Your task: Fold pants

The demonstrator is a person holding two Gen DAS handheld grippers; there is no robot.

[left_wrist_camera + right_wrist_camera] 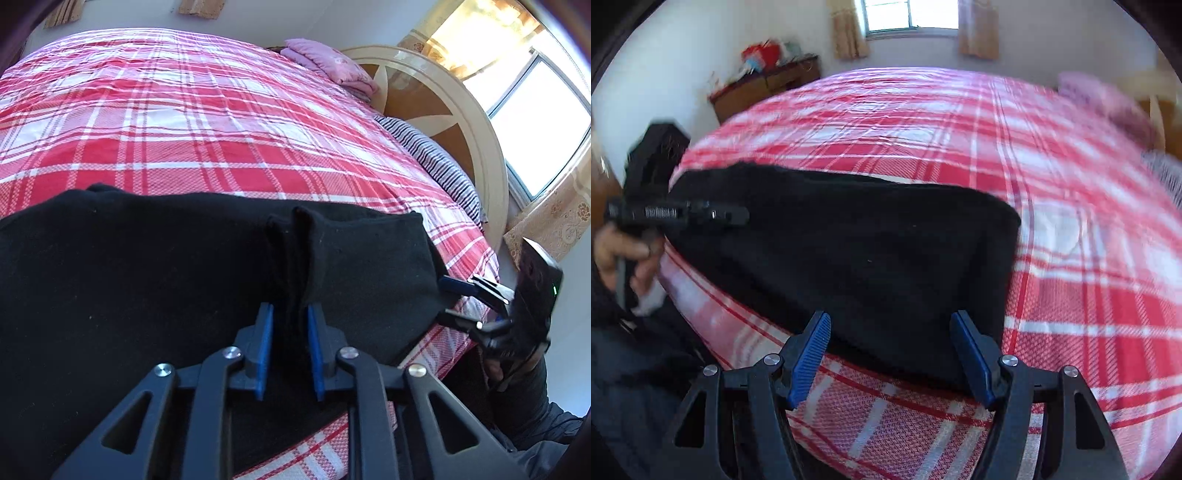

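Black pants (147, 277) lie folded along the near edge of a bed with a red and white plaid sheet (184, 129). My left gripper (290, 314) is shut on a raised fold of the pants. My right gripper (890, 325) is open, its blue pads either side of the pants' near edge (868, 258), holding nothing. In the left wrist view the right gripper (448, 299) sits at the pants' right end. In the right wrist view the left gripper (738, 214) reaches onto the pants' left end.
A pink folded blanket (328, 62) and a striped pillow (436, 162) lie by the round headboard (461, 122). A window (535, 122) is beyond it. A wooden dresser (764, 88) with clutter stands by the far wall.
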